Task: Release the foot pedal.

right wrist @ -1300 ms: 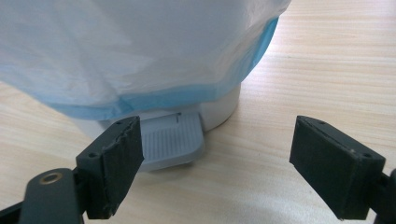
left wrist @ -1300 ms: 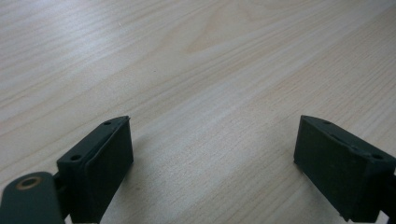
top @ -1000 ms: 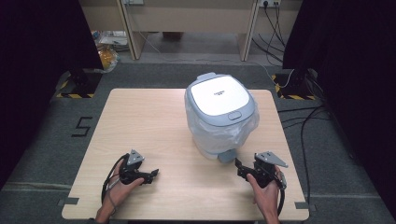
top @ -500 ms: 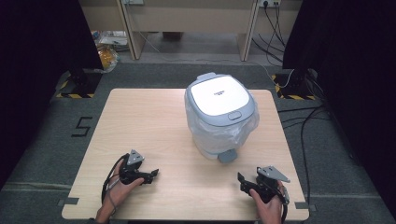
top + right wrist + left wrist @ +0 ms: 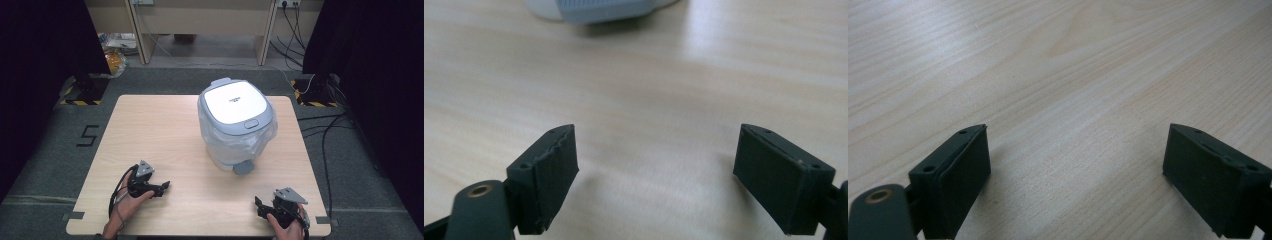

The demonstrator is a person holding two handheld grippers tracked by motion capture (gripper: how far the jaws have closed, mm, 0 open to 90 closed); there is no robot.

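Observation:
A white and grey lidded bin (image 5: 235, 122) lined with a clear plastic bag stands right of the middle of the wooden table (image 5: 160, 125); a grey foot pedal (image 5: 243, 167) sticks out at its front. Near the front left, my left gripper (image 5: 165, 186) rests low over the table, open, with bare wood between its jaws (image 5: 1075, 175). At the front right edge, my right gripper (image 5: 258, 205) is open too, nothing between its jaws (image 5: 656, 172). The bin's base (image 5: 594, 7) shows blurred at the top of the right gripper view.
Grey carpet surrounds the table, with a "5" marked at the left (image 5: 87, 136). Cables (image 5: 325, 130) trail on the floor at the right. Desk legs and a yellow bag (image 5: 112, 62) stand beyond the far edge.
My right gripper has drawn back from the bin toward the table's front edge and sunk lower. The left gripper has not moved.

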